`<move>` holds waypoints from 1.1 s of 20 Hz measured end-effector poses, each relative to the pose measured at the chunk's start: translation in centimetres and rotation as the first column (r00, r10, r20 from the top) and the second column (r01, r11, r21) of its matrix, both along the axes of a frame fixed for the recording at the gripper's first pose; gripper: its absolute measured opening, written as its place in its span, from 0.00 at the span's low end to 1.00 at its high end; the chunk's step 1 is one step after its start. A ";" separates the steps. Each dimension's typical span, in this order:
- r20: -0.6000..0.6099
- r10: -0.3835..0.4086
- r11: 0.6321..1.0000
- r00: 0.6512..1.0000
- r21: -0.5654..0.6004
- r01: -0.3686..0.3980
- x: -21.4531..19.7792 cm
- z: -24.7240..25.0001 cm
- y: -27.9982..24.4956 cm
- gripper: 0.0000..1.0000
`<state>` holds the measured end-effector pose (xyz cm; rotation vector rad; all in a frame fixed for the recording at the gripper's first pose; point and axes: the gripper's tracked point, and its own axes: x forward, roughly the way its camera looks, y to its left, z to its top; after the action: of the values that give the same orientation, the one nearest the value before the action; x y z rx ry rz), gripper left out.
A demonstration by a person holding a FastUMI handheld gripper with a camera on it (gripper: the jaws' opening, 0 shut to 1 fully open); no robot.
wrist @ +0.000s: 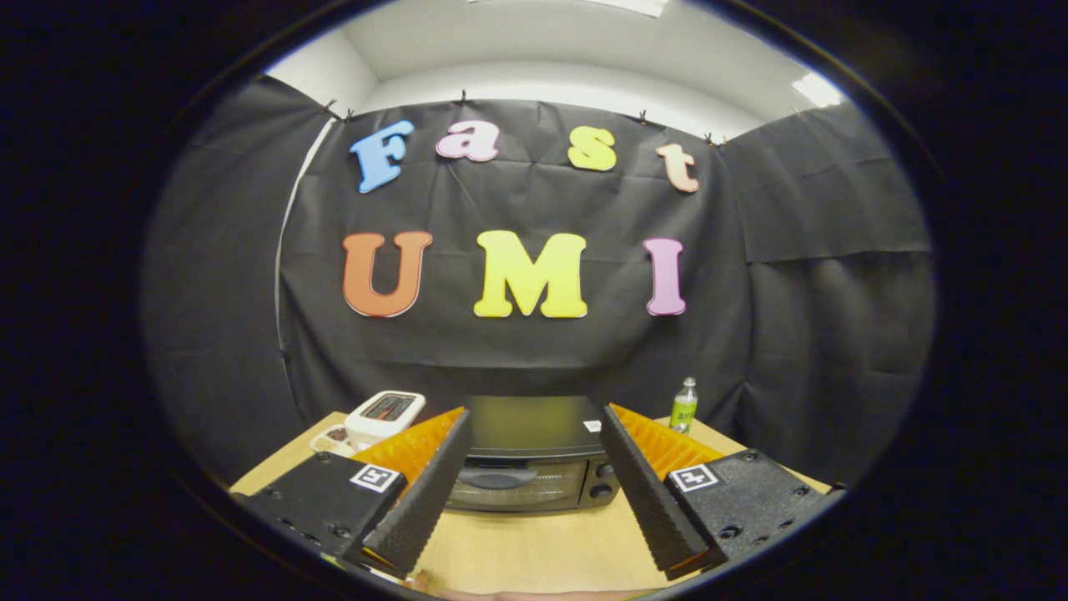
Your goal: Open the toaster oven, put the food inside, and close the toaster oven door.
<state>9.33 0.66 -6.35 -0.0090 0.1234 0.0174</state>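
Wooden table [534, 551]; toaster oven [526, 463] shut, beyond gripper [534, 459], fingers held wide, empty. Door handle [498, 477] could be missed if approached high.

My claw [534, 455] fingers spread wide, empty. Toaster oven [534, 459] sits beyond them on the tabletop [534, 551], door closed. White toaster [384, 415] rear left, bottle [684, 405] rear right.

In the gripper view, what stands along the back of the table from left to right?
Food tray → white toaster → toaster oven, door closed → bottle. The open tool has the oven between its fingers.
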 end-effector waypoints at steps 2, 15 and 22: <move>-0.014 0.010 1.000 1.000 -0.012 -0.010 2.5 -1.2 0.4 1.00; -0.284 0.035 0.999 0.958 -0.023 -0.044 12.2 -13.8 3.9 1.00; -0.346 0.102 0.995 0.933 0.047 -0.091 11.1 -15.3 5.1 1.00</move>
<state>20.47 5.78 -21.64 0.0181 0.4779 0.1199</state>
